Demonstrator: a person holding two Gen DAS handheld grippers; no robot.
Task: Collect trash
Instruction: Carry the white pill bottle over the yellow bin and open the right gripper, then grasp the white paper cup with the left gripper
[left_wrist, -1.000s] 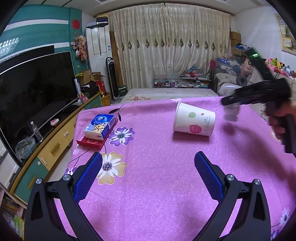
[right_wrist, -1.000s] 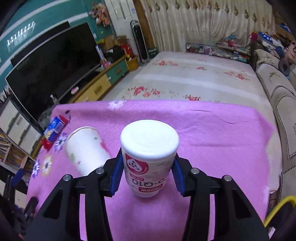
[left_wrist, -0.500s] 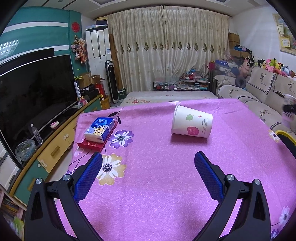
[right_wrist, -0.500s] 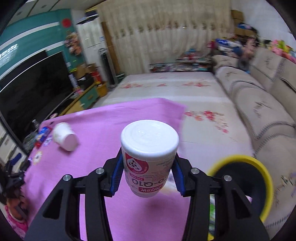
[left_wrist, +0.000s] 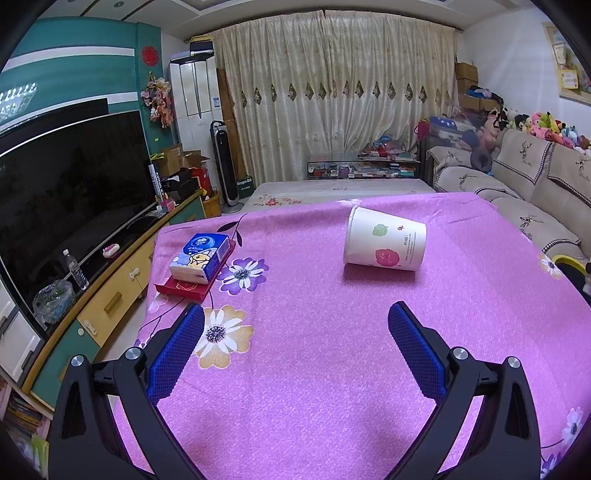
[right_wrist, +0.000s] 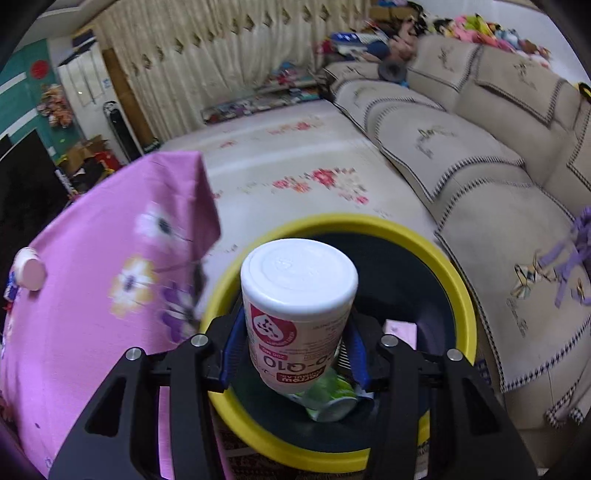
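My right gripper (right_wrist: 293, 350) is shut on a white and pink supplement bottle (right_wrist: 295, 310), held upside down over the mouth of a yellow-rimmed trash bin (right_wrist: 454, 280). Inside the bin lie a green and white can (right_wrist: 328, 398) and a pink scrap (right_wrist: 400, 330). In the left wrist view a white paper cup (left_wrist: 384, 243) with leaf prints lies on its side on the pink flowered tablecloth (left_wrist: 314, 350). My left gripper (left_wrist: 295, 350) hovers open above the cloth, short of the cup, nothing between its fingers. The same cup (right_wrist: 29, 267) shows far left in the right wrist view.
A blue tissue pack (left_wrist: 201, 256) rests on a red box (left_wrist: 184, 286) at the table's left edge. The bin's rim (left_wrist: 570, 258) peeks past the table's right edge. A beige sofa (right_wrist: 480, 166) runs along the right; a TV (left_wrist: 66, 184) and cabinet stand at left.
My right gripper carried the bottle from over the table to the right, past the table edge, and now holds it over the bin. It left the left wrist view. My left gripper stayed put.
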